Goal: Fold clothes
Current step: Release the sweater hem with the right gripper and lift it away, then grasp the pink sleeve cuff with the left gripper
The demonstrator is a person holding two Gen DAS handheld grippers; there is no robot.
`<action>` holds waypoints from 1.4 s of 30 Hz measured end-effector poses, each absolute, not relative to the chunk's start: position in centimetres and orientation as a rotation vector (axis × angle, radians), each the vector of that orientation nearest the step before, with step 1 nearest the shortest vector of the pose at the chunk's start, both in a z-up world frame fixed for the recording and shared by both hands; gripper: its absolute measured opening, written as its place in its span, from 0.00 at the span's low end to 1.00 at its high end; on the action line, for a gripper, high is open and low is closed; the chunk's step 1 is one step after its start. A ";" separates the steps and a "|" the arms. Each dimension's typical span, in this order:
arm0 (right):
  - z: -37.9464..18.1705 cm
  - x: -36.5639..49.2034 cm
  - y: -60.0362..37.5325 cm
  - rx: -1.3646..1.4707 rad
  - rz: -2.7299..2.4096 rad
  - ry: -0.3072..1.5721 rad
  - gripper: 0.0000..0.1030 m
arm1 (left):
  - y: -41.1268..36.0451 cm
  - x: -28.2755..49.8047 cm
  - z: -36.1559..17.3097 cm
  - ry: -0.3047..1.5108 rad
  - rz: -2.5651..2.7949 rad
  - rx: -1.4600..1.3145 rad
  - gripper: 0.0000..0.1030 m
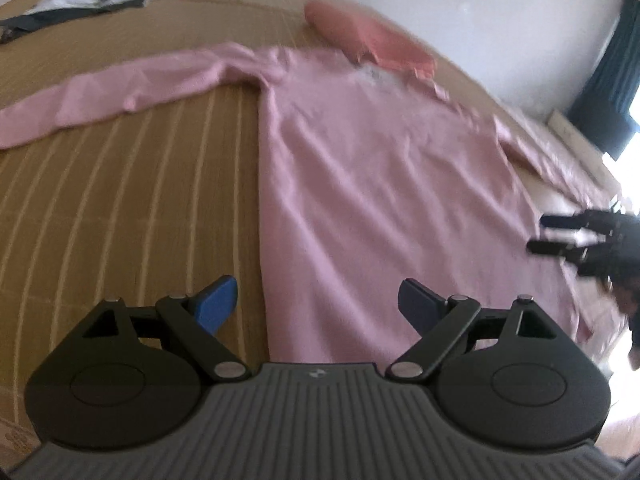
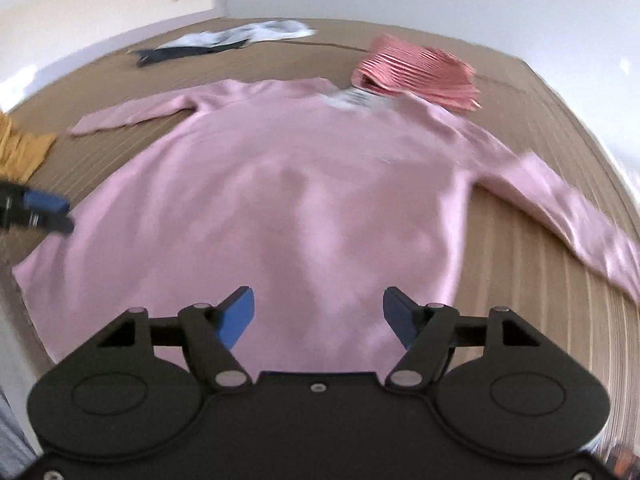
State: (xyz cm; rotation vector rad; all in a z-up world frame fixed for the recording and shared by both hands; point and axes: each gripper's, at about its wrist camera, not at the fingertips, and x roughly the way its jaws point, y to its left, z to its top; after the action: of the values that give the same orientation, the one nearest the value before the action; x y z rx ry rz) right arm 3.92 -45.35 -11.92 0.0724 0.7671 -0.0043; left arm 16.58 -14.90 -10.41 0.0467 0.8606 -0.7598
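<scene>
A pink long-sleeved sweater (image 1: 360,168) (image 2: 280,200) lies spread flat on the bed, neck end away from me and both sleeves stretched out sideways. My left gripper (image 1: 318,304) hovers open over the sweater's lower left edge, with nothing between its blue fingers (image 1: 218,304). My right gripper (image 2: 318,316) is open above the hem at the sweater's middle, also holding nothing. In the left wrist view the right gripper (image 1: 552,234) shows at the far right over the hem. The left gripper (image 2: 48,212) appears at the left edge of the right wrist view.
A brown striped mat (image 1: 120,200) covers the bed. A folded salmon garment (image 2: 416,74) lies beyond the sweater's collar. White and dark clothes (image 2: 224,42) sit at the far side, and a yellow garment (image 2: 20,152) at the left. A blue curtain (image 1: 612,84) hangs at the right.
</scene>
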 end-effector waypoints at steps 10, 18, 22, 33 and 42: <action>-14.1 2.9 -44.7 0.032 0.049 0.780 0.78 | -15.4 14.4 -11.0 0.838 -0.785 0.310 0.95; -14.4 3.4 -45.1 0.097 0.076 0.757 0.81 | -5.4 18.8 -8.4 0.632 -0.638 -0.429 0.95; -14.6 3.3 -44.8 0.087 0.076 0.743 0.82 | -0.5 22.2 -10.4 0.603 -0.423 -0.861 0.95; -15.0 3.0 -45.2 0.095 0.107 0.711 0.85 | 4.1 31.8 -13.4 0.652 -0.048 -0.976 0.73; -15.2 3.2 -45.1 0.095 0.144 0.714 0.93 | 4.0 34.4 -13.6 0.678 0.029 -0.853 0.06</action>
State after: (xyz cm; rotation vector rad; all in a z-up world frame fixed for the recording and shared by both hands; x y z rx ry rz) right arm 3.24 -45.06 -15.20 0.0950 0.7138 0.1442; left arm 34.44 3.95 -13.57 -0.8529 0.6784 0.0290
